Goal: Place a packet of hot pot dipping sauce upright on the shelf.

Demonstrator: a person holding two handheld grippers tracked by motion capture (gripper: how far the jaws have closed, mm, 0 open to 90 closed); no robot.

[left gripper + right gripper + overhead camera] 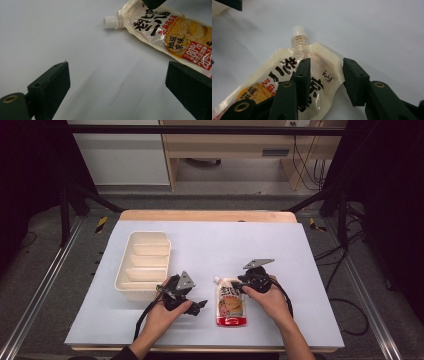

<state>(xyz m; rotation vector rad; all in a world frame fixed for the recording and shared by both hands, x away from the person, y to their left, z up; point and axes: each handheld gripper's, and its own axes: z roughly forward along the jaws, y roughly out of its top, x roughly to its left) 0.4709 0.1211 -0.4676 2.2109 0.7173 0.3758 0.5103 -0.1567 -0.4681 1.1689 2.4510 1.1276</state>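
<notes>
Here the soft, glossy cream-and-orange spouted sauce pouch lies flat on the pale blue table mat, slippery and floppy, best taken at its stiffer shoulder, which the half-closed right gripper straddles unpinched, while the left gripper gapes empty.

Tray blocks left; mat beyond pouch open.

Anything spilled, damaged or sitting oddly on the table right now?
Nothing stands out. The spouted pouch lies flat on the table, its white cap on and no leak around it. The divided tray sits squarely on the table, empty. The right gripper straddles the pouch's top corner.
</notes>
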